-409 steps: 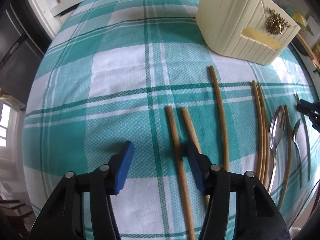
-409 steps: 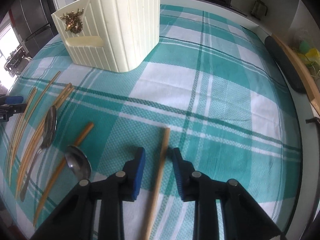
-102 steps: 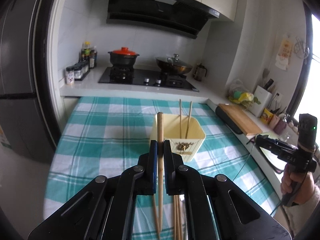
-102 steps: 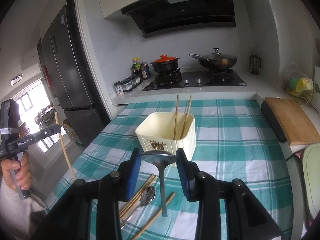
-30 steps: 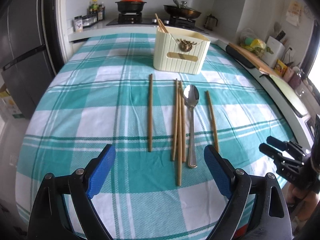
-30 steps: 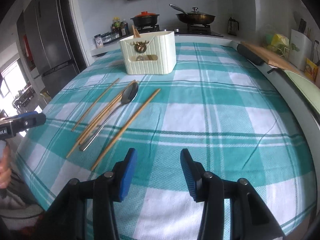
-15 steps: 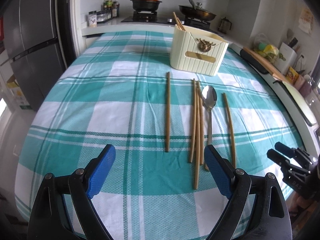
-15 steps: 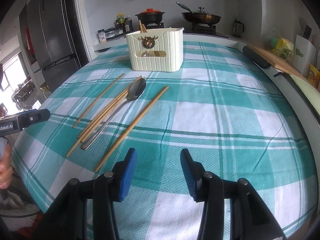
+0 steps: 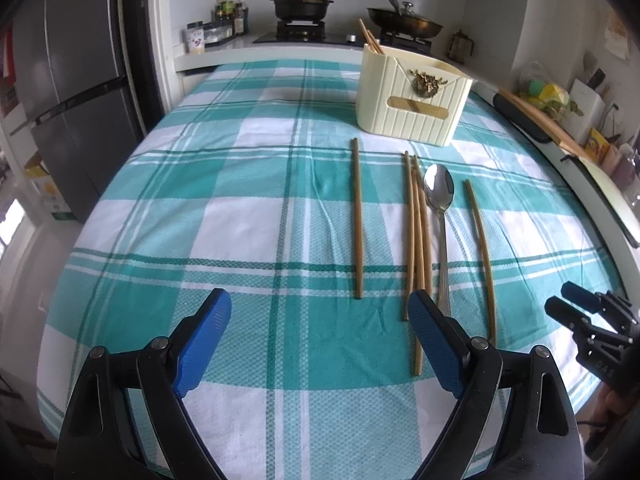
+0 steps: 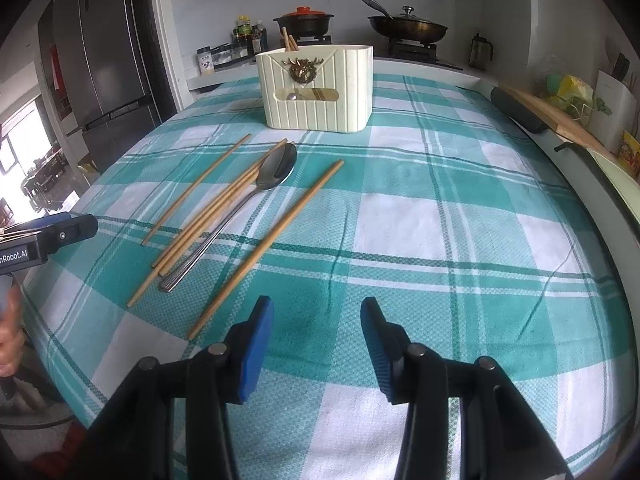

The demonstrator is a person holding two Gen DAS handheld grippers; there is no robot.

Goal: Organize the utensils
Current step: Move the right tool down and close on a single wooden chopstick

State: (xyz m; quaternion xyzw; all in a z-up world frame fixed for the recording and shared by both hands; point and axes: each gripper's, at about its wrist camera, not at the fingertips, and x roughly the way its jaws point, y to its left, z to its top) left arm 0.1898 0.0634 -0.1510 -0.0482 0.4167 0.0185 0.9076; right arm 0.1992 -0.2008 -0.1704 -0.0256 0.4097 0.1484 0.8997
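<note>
Checked tablecloth (image 10: 420, 216), holder-window spoon (image 10: 292, 96)

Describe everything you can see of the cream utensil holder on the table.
The utensil holder is a cream, ribbed, plastic-looking box with rounded corners, standing upright on the checked tablecloth at the far end. A gold ornament sits on its front above a slot window, where a spoon bowl and wooden sticks show. Chopstick tips poke from its top.

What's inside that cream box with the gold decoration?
In the cream ribbed utensil holder, brown wooden chopsticks poke above the rim. Through its front slot a silver spoon bowl and more chopstick ends show. The walls hide everything else inside.
</note>
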